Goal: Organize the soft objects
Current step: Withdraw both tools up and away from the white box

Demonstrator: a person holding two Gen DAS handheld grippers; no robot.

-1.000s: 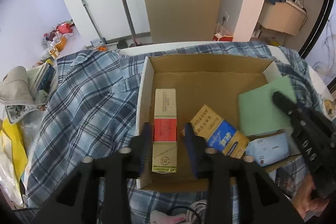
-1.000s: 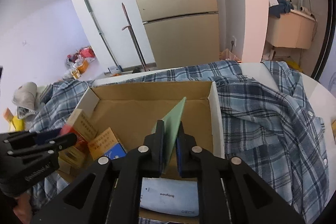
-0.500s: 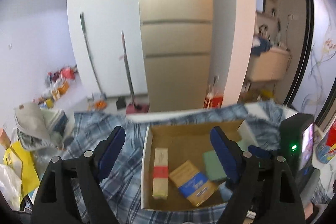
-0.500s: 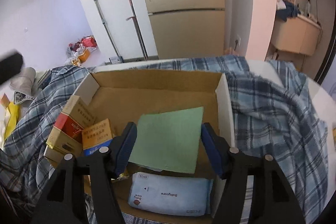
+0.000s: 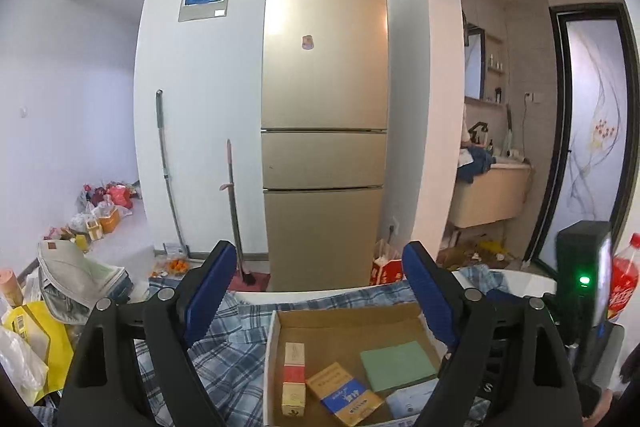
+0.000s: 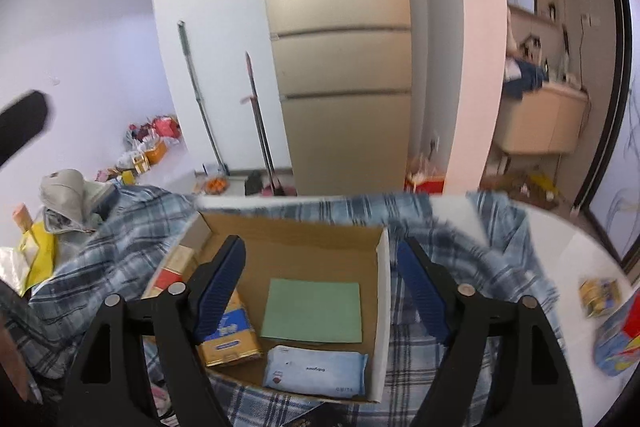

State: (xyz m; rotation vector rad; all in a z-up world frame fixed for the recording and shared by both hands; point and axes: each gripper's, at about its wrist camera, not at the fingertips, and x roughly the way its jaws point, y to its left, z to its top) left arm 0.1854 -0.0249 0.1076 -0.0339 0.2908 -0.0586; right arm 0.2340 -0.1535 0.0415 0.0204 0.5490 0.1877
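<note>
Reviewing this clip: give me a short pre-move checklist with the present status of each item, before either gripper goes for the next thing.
1. Left gripper holds nothing, jaws wide: ok.
2. Right gripper holds nothing, jaws opening: ok.
3. Green sheet lies flat in the cardboard box: ok.
4. Blue wipes pack inside the box, at its near edge: ok.
5. Red-banded carton and yellow-and-blue carton inside the box: ok.
6. Plaid shirt still outside, spread under the box: not ok.
</note>
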